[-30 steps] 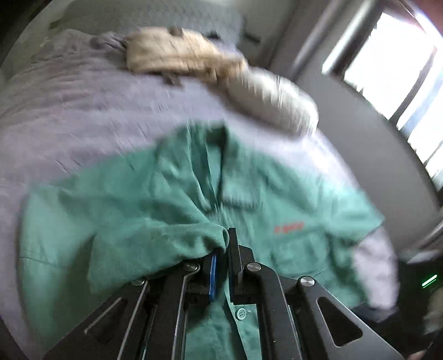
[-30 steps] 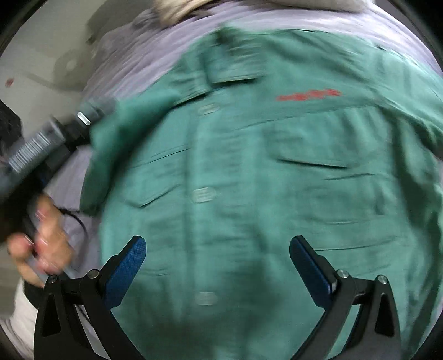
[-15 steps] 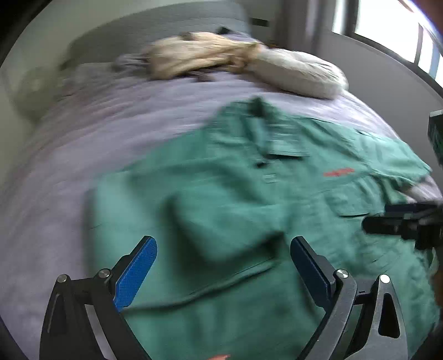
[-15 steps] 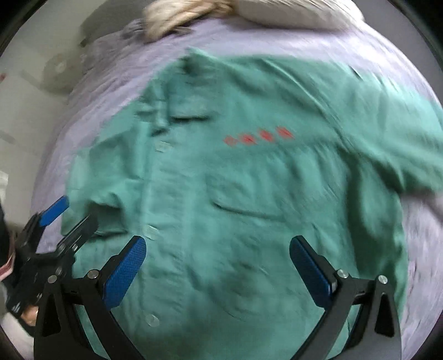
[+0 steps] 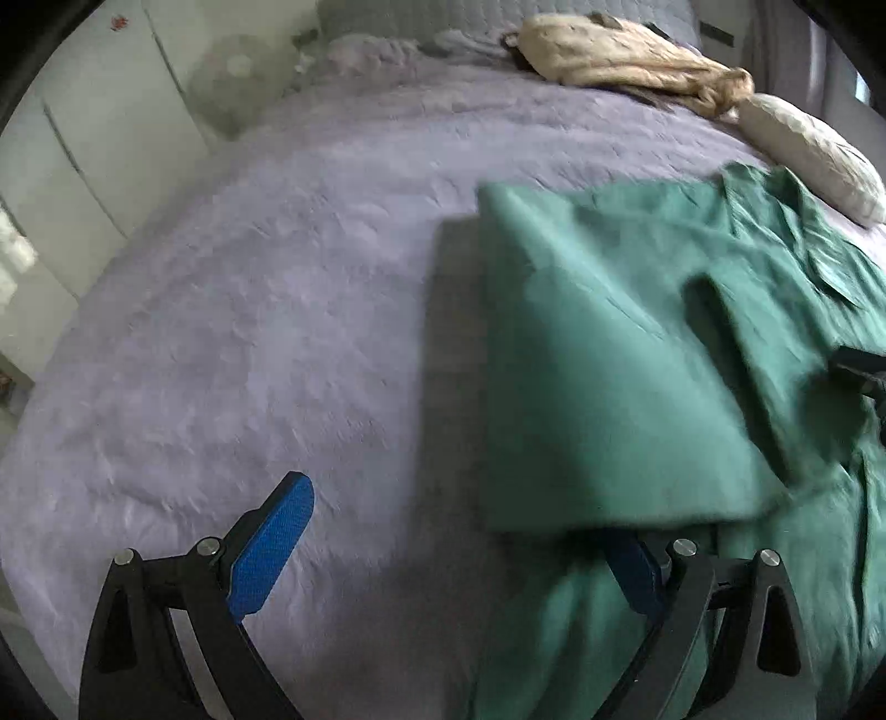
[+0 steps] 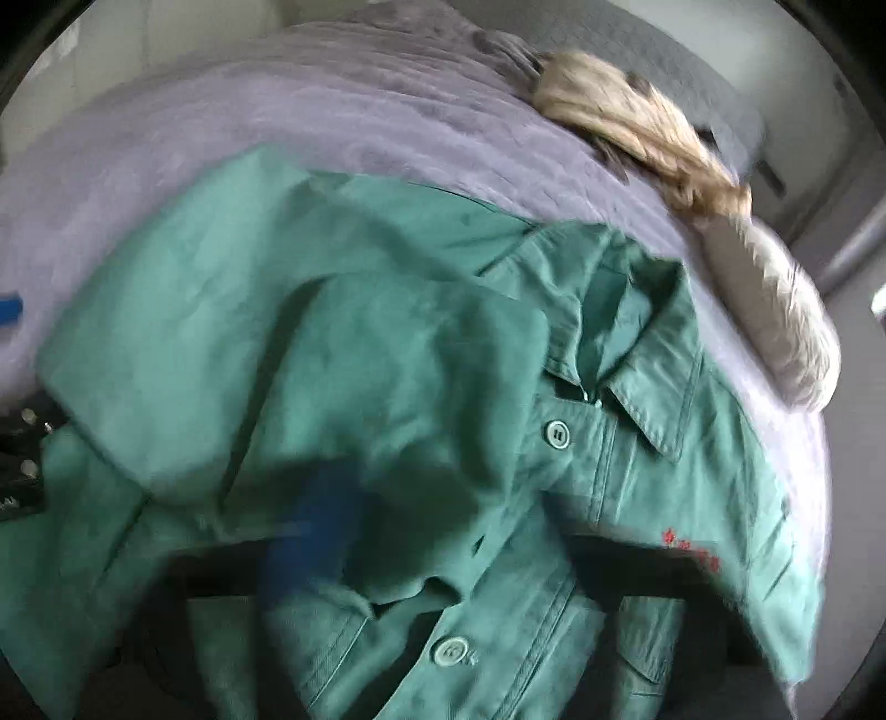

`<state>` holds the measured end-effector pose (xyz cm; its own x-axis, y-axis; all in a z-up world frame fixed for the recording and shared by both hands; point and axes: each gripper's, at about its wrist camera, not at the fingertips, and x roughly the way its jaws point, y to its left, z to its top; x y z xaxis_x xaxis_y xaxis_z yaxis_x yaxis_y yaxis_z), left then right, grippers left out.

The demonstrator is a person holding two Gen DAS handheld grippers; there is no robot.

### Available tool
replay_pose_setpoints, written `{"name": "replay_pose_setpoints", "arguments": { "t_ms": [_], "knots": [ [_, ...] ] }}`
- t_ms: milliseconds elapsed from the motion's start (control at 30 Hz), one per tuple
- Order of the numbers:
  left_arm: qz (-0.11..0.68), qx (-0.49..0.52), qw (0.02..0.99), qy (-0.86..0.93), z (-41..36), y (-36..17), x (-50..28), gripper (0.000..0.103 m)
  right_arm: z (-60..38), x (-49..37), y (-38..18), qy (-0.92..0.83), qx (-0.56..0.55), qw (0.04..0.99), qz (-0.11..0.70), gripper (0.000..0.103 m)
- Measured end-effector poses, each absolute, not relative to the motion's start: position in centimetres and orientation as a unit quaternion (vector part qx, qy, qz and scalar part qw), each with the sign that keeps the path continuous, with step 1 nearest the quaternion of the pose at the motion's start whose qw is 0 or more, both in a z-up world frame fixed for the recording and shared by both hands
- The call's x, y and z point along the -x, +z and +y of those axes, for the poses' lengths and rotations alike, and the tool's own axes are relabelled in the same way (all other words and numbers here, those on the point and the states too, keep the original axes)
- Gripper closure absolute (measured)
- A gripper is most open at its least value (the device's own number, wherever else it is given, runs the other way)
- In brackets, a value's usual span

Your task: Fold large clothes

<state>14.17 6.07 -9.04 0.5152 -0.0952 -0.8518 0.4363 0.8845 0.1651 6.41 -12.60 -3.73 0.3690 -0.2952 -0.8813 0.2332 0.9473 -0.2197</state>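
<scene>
A green button-up work jacket (image 5: 637, 354) lies on the lilac bedspread (image 5: 249, 304), its left side folded over the front. My left gripper (image 5: 448, 548) is open at the jacket's left edge; its right finger sits half under a fold of cloth. In the right wrist view the jacket (image 6: 443, 387) fills the frame, collar and buttons up. My right gripper (image 6: 454, 559) is blurred and low over the jacket front, with cloth lying over its fingers; I cannot tell whether it holds anything.
A beige garment (image 5: 626, 52) and a pale pillow (image 5: 808, 152) lie at the head of the bed. White cupboards (image 5: 83, 138) stand to the left. The right gripper's black tip (image 5: 858, 371) shows at the right edge.
My left gripper let go of the sleeve, opened and swung left to the jacket's edge. My right gripper dropped down close onto the jacket front.
</scene>
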Motion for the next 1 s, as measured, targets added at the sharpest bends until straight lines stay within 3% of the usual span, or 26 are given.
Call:
{"name": "replay_pose_setpoints", "arguments": {
  "t_ms": [33, 200, 300, 333, 367, 433, 667, 700, 767, 1000],
  "knots": [
    [0.466, -0.178, 0.855, -0.143, 6.3, -9.2, -14.6, 0.005, -14.4, -6.1, -2.9, -0.172, -0.027, 0.832, 0.527, 0.099],
    [0.492, -0.143, 0.849, -0.128, 8.4, -10.3, -16.4, 0.005, -25.1, 0.7, -0.6, -0.276, -0.274, 0.811, 0.438, 0.099],
    [0.482, -0.161, 0.852, -0.128, 8.1, -9.8, -16.0, 0.005, -25.8, 1.5, -1.3, -0.232, -0.289, 0.809, 0.457, 0.093],
    [0.477, -0.171, 0.853, -0.125, 7.8, -9.7, -15.8, 0.005, -24.5, 1.0, -1.1, -0.213, -0.256, 0.819, 0.468, 0.083],
    [0.475, -0.176, 0.853, -0.123, 7.6, -9.6, -15.6, 0.005, -22.6, 0.2, -0.8, -0.183, -0.220, 0.831, 0.476, 0.049],
    [0.476, -0.179, 0.853, -0.118, 7.5, -9.7, -15.5, 0.005, -19.7, -1.1, -0.9, -0.139, -0.193, 0.845, 0.478, 0.012],
    [0.478, -0.171, 0.855, -0.109, 7.2, -9.7, -15.3, 0.005, -13.2, -9.8, -5.2, -0.131, -0.149, 0.827, 0.526, 0.016],
    [0.478, -0.170, 0.855, -0.110, 7.2, -9.7, -15.3, 0.005, -12.8, -10.3, -6.2, -0.143, -0.128, 0.820, 0.540, 0.024],
    [0.477, -0.171, 0.855, -0.110, 7.2, -9.8, -15.3, 0.005, -12.5, -10.7, -7.2, -0.169, -0.077, 0.818, 0.544, 0.084],
    [0.475, -0.165, 0.857, -0.110, 7.6, -10.0, -15.5, 0.005, -23.4, -3.2, -2.0, -0.211, -0.230, 0.841, 0.441, 0.086]
  ]
}}
